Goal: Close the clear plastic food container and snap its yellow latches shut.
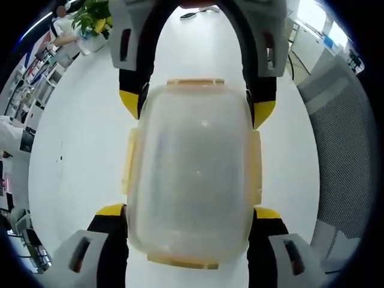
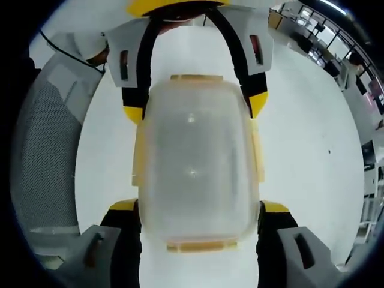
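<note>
We find the clear food container [image 1: 191, 174] [image 2: 195, 168], lid on, resting on the white table [image 1: 78, 162] [image 2: 300, 138], with the left gripper [image 1: 191, 211] clamping its 6 o'clock end and the right gripper [image 2: 195, 207] clamping the opposite end, yellow latches [image 1: 129, 162] [image 2: 139, 159] along its sides.

Clear frosted container [image 1: 192, 174] with pale yellow latches [image 1: 257, 165], white table [image 1: 78, 168], grey mesh chair [image 1: 348, 138]
</note>
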{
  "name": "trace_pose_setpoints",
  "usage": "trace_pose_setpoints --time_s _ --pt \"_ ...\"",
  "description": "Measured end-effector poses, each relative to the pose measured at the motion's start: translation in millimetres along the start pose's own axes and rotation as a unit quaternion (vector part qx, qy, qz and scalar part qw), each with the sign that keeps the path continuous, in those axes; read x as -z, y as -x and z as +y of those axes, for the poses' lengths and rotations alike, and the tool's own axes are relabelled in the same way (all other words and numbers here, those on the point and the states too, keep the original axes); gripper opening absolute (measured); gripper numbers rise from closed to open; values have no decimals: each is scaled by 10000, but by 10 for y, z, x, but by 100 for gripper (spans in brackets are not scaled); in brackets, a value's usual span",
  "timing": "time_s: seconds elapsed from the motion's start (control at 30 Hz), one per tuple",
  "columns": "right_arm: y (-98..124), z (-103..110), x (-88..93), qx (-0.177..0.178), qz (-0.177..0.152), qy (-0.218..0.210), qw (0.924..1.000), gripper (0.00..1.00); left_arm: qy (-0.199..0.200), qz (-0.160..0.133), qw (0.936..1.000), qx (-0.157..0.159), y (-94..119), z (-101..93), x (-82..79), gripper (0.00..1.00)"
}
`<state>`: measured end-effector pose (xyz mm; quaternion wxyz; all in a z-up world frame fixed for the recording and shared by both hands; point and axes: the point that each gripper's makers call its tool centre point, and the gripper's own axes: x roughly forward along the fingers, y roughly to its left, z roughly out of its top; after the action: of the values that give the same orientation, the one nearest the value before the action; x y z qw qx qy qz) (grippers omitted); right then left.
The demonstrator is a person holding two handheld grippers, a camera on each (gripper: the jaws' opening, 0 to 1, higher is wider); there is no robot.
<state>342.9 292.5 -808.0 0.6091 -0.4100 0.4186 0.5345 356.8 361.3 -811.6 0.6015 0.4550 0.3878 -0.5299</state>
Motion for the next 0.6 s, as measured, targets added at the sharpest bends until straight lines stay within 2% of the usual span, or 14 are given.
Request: trace_pose_setpoints --time_s 0.6 --pt "-5 -210 5 -2 -9 -35 10000 77 14 -80 10000 -6 -37 208 -21 80"
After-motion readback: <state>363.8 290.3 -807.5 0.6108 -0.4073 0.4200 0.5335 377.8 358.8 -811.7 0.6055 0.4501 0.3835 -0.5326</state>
